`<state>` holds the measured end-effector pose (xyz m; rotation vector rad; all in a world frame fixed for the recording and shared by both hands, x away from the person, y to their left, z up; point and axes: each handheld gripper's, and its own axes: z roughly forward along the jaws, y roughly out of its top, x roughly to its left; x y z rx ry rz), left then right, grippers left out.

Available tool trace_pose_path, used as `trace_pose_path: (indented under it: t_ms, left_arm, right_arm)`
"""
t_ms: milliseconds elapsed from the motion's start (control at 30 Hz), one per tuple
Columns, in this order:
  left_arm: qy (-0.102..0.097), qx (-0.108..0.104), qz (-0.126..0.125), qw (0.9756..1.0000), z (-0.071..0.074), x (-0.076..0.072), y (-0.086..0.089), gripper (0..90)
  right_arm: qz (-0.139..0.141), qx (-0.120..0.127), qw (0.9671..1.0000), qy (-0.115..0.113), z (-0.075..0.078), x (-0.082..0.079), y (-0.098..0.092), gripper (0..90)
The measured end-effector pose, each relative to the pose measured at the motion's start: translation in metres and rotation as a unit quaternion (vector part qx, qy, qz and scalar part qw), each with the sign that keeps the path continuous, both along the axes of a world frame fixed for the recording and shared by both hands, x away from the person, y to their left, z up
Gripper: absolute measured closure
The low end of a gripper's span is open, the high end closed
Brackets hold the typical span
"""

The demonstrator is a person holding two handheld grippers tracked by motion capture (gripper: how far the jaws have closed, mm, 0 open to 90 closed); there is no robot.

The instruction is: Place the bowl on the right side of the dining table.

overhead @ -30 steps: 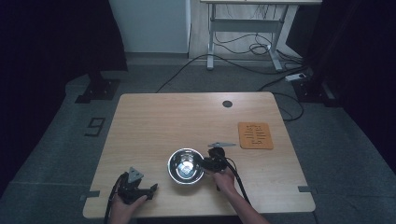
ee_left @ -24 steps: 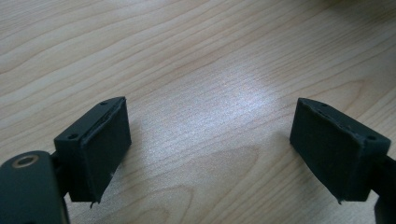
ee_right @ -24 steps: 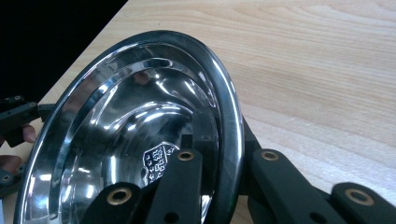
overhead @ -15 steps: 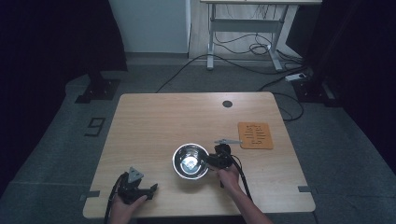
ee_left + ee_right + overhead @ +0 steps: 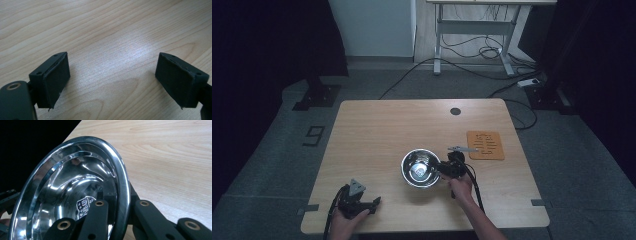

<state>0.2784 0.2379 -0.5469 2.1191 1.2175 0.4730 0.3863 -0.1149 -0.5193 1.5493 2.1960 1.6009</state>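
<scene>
right gripper clamps bowl rim (fingertips hidden) | left gripper jaws apart

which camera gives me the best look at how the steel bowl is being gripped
The right gripper view: the right gripper pinches the steel bowl by its rim, one jaw inside. The high view shows the bowl small, the grip unclear.

The bowl sits on the table about midway across, closer to the near edge, with the right gripper clamped on its right rim. A mat lies nearer the right edge. The left gripper rests by the near left corner.
</scene>
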Motion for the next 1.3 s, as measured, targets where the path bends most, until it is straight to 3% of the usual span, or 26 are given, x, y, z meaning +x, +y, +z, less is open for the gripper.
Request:
trace_pose_path:
  t_ms: [833,1300]
  left_arm:
    - [0.0,0.0,0.0,1.0,0.0,0.0,0.0,12.0]
    - [0.0,0.0,0.0,1.0,0.0,0.0,0.0,12.0]
  right_arm:
    - [-0.034,0.032,0.9989,-0.007,0.011,0.006,-0.026,85.7]
    - [-0.047,0.03,0.9984,-0.01,0.012,0.008,-0.034,85.7]
